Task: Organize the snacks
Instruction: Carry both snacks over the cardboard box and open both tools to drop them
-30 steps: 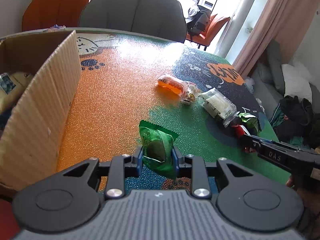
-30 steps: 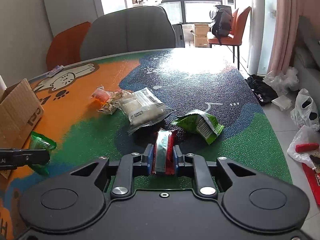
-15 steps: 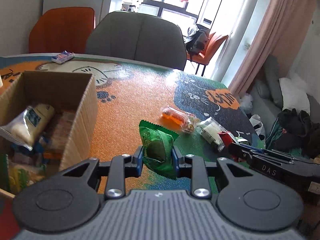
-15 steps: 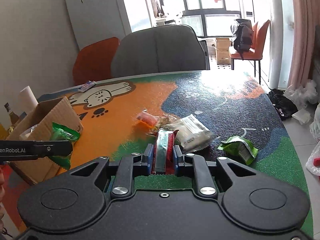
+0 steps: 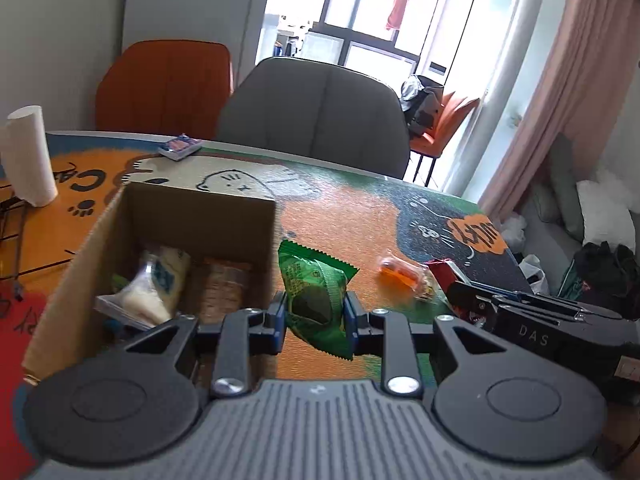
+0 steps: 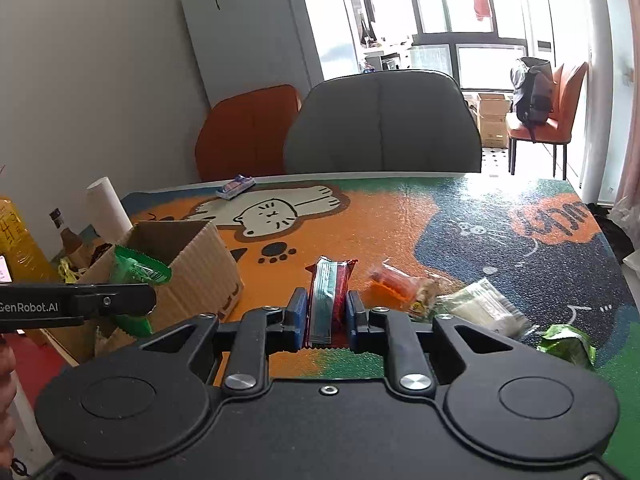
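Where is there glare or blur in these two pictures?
Left wrist view: the window is overexposed, and the box contents look slightly smeared. Right wrist view: glare whitens the mat at its far right edge; the snacks stay sharp.

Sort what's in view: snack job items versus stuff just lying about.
Job: green packet, red packet, cardboard box, orange snack, white packet, green wrapper.
Lying about: paper roll, small blue pack, bottles.
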Tool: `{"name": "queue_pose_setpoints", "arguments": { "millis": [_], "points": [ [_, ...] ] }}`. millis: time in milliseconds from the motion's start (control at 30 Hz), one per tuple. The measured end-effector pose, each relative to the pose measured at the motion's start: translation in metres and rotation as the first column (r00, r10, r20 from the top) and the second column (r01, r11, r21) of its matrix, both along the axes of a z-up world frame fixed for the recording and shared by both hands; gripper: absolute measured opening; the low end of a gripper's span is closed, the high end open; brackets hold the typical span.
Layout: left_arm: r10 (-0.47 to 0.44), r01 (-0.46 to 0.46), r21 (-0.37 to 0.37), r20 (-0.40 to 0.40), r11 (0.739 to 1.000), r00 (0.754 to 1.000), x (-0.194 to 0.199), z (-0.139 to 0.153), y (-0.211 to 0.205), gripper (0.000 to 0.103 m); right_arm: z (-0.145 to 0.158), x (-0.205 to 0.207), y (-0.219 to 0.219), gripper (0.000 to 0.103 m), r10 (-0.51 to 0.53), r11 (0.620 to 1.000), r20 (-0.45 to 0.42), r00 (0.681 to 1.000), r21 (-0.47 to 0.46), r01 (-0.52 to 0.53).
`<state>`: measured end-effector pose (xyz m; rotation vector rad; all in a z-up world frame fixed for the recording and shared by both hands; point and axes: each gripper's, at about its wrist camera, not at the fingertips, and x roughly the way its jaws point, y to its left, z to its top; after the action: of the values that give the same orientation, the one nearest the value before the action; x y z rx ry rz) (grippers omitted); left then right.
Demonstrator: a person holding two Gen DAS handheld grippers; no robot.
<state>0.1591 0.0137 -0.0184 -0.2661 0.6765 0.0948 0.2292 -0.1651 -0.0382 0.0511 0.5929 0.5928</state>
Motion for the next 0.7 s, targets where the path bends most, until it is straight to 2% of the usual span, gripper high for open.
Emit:
{"name": "queue_pose_setpoints", "arguments": {
  "millis": [333,433,533,700],
  "points": [
    [0.062,-0.062,-0.011,-0.002,0.998,0.998,-0.011,0.001,0.041,0.028,0.009,-0.006,0.041,0.018,0.048,0.999,0.015,0.999,-0.005,-0.048],
    [0.049,-0.049,-0.028,-0.012,0.998,0.999,-0.01,-0.004,0.05,0.029,0.011,-0.007,0.052,0.018,0.063,0.998,0.016,0.998,-0.009,-0.063],
    [0.054,-0.054,-0.017,-0.019,0.998,0.998,-0.01,-0.005,0.058,0.034,0.013,-0.009,0.063,0.018,0.078,0.997,0.019,0.997,-0.012,-0.078],
    [0.088,-0.088,-0.046,-0.021,0.995,0.996,-0.015,-0.007,0.075,0.042,0.018,-0.011,0.081,0.019,0.11,0.994,0.027,0.994,-0.015,-0.11]
  ]
}}
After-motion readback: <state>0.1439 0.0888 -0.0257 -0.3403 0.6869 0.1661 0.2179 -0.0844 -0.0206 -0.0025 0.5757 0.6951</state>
